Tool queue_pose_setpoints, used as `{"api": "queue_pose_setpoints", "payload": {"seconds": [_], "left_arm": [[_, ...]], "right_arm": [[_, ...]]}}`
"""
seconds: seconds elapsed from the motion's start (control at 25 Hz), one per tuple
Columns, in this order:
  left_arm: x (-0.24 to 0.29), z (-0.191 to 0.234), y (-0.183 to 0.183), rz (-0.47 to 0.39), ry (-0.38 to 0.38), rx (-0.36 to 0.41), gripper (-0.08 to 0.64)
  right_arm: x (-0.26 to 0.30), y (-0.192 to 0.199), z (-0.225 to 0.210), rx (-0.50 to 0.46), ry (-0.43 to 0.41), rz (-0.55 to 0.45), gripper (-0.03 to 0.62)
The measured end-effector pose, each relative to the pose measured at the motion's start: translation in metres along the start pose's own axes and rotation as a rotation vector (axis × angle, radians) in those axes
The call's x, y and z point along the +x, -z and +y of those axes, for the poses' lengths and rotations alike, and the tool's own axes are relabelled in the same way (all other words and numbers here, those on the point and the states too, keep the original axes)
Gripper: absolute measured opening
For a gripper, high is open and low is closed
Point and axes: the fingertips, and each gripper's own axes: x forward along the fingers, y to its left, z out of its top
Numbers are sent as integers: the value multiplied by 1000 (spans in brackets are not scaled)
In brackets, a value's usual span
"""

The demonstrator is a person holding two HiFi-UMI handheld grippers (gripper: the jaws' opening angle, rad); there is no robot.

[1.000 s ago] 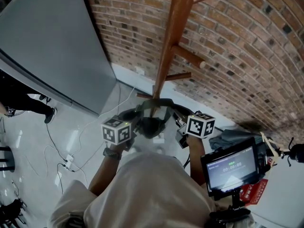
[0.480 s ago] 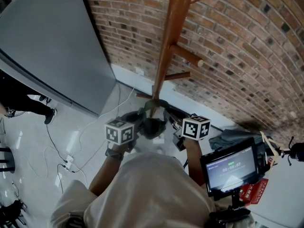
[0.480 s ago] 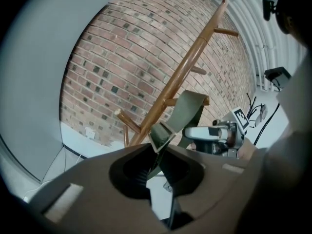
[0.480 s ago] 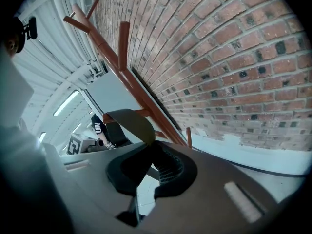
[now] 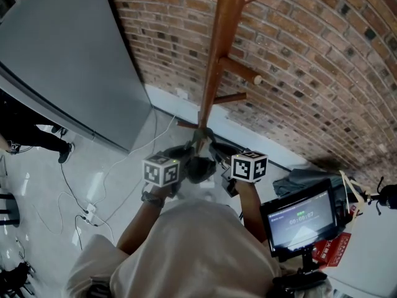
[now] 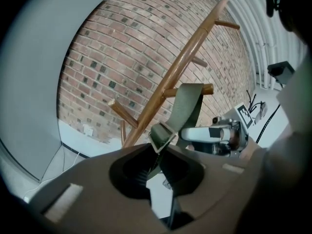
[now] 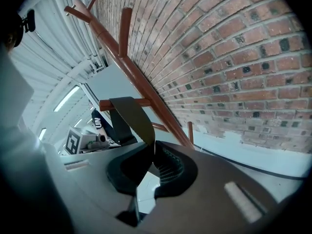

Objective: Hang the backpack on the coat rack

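Both claws are pinching the same thing here: the left claw [image 6: 157, 165] is closed down narrow on the olive strap [image 6: 187, 108] right below its plastic buckle [image 6: 162, 134], and the right claw [image 7: 152, 167] is clamped thin on the other end of that strap, which loops up and over between the two. From the head view the dark backpack [image 5: 200, 166] hangs between the two marker cubes, right in front of the person's chest and low against the pole of the wooden coat rack [image 5: 217, 48]. It sits below the pegs [image 5: 239, 71] that stick out higher up. In both gripper views the strap loop lines up with one of the lower pegs (I honestly can't tell if it's touching the peg or just in front of it). Behind the rack is a brick wall [image 5: 310, 54], with a grey panel [image 5: 62, 61] on the left, cables on the pale floor [image 5: 93, 179] and a small screen [image 5: 299, 215] at lower right.
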Motion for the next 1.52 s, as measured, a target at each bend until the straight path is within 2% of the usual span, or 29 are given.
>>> {"api": "queue_pose_setpoints", "payload": {"seconds": [0.4, 0.84, 1.52], "left_arm": [[11, -2, 7, 16, 7, 14, 38], [25, 1, 14, 51, 11, 27, 40], [30, 13, 18, 50, -8, 0, 54]], "right_arm": [[6, 3, 0, 27, -18, -6, 25], [23, 0, -3, 10, -13, -5, 35], [33, 3, -2, 22, -23, 1, 48]]}}
